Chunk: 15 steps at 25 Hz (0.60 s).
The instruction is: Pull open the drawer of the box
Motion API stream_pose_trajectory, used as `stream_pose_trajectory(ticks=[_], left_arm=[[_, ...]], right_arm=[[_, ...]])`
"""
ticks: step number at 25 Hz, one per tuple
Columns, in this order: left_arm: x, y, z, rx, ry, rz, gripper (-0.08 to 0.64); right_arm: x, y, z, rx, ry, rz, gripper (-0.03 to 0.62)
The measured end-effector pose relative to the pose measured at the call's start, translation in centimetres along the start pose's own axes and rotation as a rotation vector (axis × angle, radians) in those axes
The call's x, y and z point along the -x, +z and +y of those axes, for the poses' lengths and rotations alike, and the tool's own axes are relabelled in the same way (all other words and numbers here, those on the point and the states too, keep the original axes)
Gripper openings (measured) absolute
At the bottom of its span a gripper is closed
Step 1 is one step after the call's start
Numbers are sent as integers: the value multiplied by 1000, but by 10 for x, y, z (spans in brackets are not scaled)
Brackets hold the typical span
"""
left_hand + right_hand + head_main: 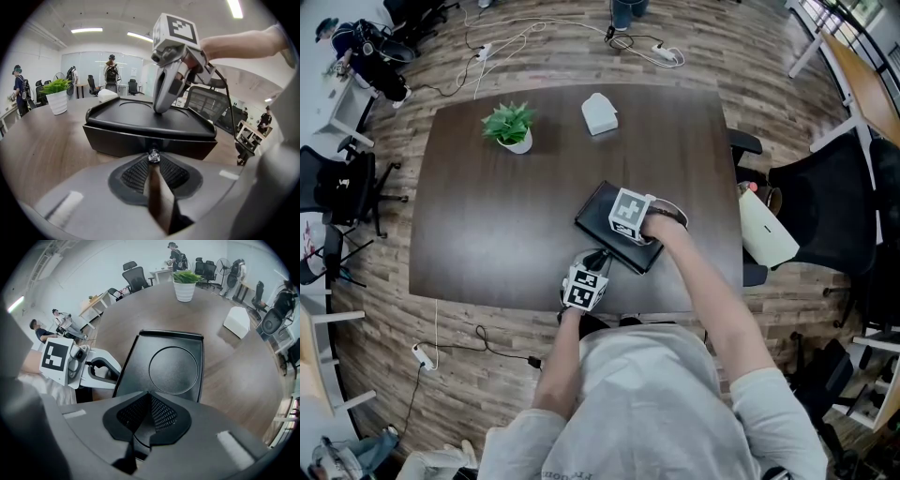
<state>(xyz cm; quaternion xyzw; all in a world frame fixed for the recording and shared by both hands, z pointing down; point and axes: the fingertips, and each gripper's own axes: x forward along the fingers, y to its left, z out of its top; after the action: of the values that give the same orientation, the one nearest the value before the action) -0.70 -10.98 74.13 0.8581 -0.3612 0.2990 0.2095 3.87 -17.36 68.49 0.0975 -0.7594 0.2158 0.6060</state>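
A flat black box [609, 217] lies near the front of the dark table [487, 216]. Its lid with a round recess [173, 363] fills the right gripper view. My right gripper [149, 395] is shut, with its tips resting down on the lid; its marker cube [629, 214] sits over the box. My left gripper [153, 157] is shut on the small clear knob [153, 155] in the middle of the drawer front [117, 143]. The drawer front looks level with the box. My left gripper [596, 258] reaches in from the table's near edge.
A potted plant [510, 125] and a white object [599, 113] stand at the far side of the table. A black office chair [834, 216] and a cream object [766, 228] are at the right. Cables lie on the floor [516, 37].
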Motion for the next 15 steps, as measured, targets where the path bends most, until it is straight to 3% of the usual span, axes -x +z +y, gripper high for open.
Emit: stream_pose_trajectory(ticks=[15], left_arm=[[8,-12,3,8,15,0,129]], right_arm=[[0,1,0,11,-16,-2,15]])
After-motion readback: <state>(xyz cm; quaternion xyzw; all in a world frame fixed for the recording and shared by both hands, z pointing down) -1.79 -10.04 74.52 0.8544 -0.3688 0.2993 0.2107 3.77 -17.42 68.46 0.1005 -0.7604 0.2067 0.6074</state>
